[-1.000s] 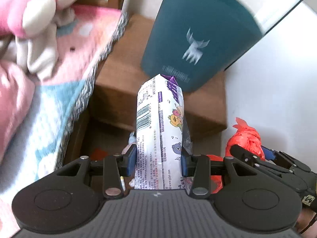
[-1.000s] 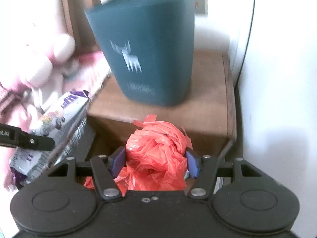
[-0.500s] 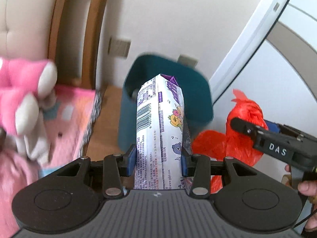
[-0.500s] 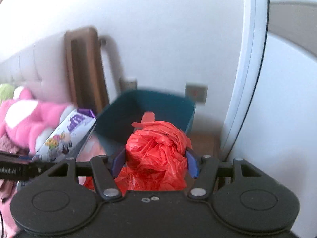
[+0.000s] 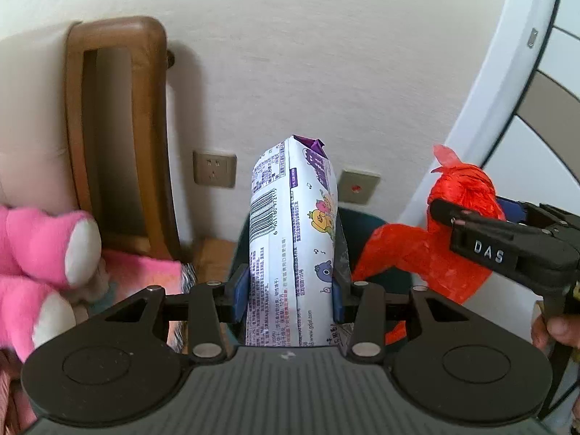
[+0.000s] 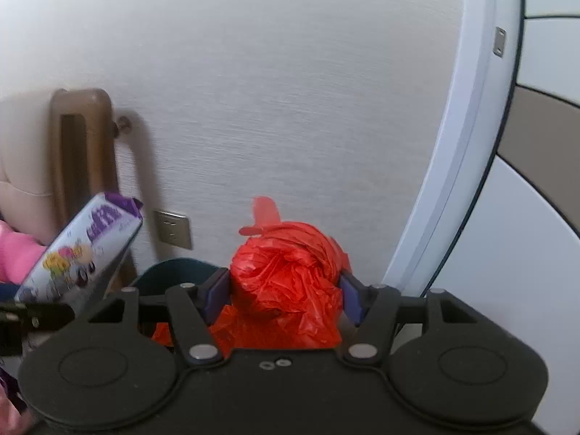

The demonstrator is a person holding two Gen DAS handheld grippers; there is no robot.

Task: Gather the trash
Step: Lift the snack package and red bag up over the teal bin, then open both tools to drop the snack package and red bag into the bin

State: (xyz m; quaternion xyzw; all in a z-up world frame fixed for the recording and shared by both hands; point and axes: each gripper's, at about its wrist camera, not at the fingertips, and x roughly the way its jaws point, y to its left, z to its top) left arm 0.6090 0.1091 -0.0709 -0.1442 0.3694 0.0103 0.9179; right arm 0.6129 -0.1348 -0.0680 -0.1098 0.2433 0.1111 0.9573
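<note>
Both claws risen above the teal bin [image 5: 366, 224] (rim only showing), left claw [image 5: 290, 291] clamping snack packet [image 5: 293, 239], right claw [image 6: 284, 295] gripping red bag [image 6: 290, 282]

My two claws are side by side, close together. The wall [image 5: 326, 54] ahead blocks forward passage. A wooden headboard post [image 5: 145, 127] stands left, a white door frame [image 6: 471, 127] right; between them, open air.

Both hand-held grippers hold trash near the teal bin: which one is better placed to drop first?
Probably the left. The left hand-held gripper holds the snack packet directly before the teal bin; the right hand-held gripper, with the red bag, sits off the bin's right side.
</note>
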